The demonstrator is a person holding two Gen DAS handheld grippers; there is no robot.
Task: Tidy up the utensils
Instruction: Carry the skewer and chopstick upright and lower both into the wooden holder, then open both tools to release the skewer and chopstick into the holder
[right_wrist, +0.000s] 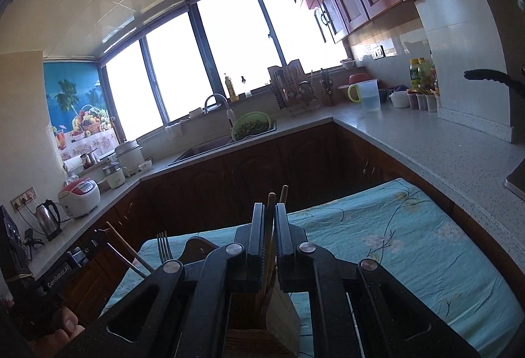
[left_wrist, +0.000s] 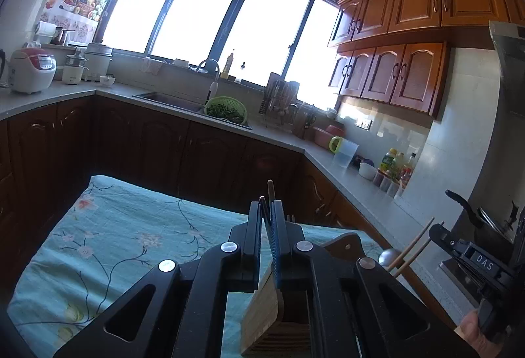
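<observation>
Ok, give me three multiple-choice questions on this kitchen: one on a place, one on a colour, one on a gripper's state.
1. Where is the green colander? A on the cloth; B in the sink; C on a shelf.
2. The table cloth is: A red; B light blue; C black.
3. The right gripper is: A wide open; B shut on chopsticks; C shut on a fork.
Answers: B, it sits in the basin; B, light blue with flowers; B, its jaws pinch wooden sticks.
</observation>
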